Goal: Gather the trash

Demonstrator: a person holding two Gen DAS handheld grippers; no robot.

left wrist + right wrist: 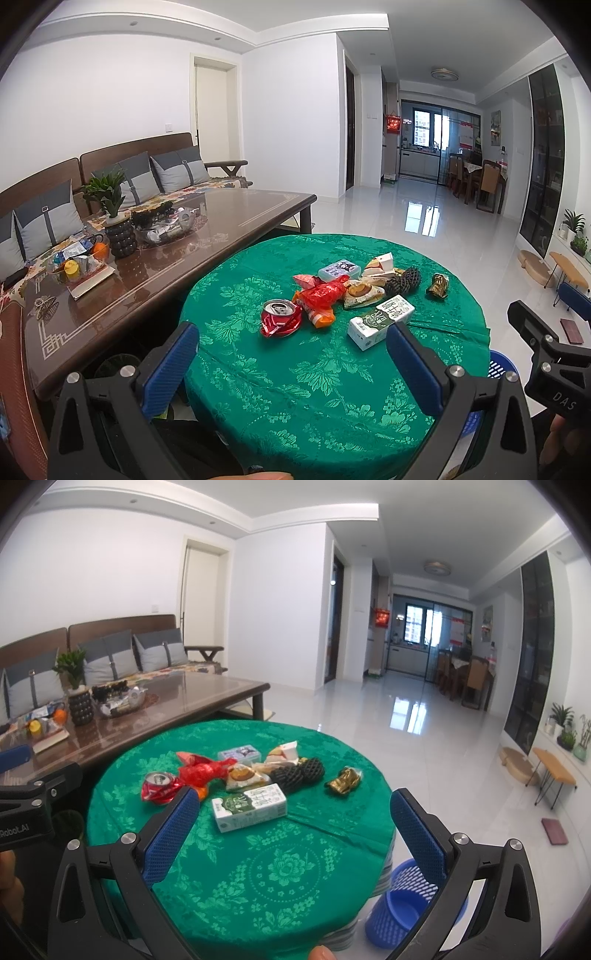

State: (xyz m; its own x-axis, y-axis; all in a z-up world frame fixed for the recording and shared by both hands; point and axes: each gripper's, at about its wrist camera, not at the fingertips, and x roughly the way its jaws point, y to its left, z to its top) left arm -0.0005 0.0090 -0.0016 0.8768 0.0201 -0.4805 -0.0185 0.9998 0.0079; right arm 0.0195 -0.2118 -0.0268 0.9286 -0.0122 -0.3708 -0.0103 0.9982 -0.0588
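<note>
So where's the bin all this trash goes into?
The blue bin stands on the floor at the round table's right edge, low in the right wrist view, behind the right gripper's right finger.

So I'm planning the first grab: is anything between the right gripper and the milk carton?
Nothing visible. The right gripper is open, and only bare green tablecloth lies between it and the milk carton.

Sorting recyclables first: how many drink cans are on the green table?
1: a crushed red can at the left end of the trash pile, beside the red wrapper. Others could be hidden under wrappers.
</note>
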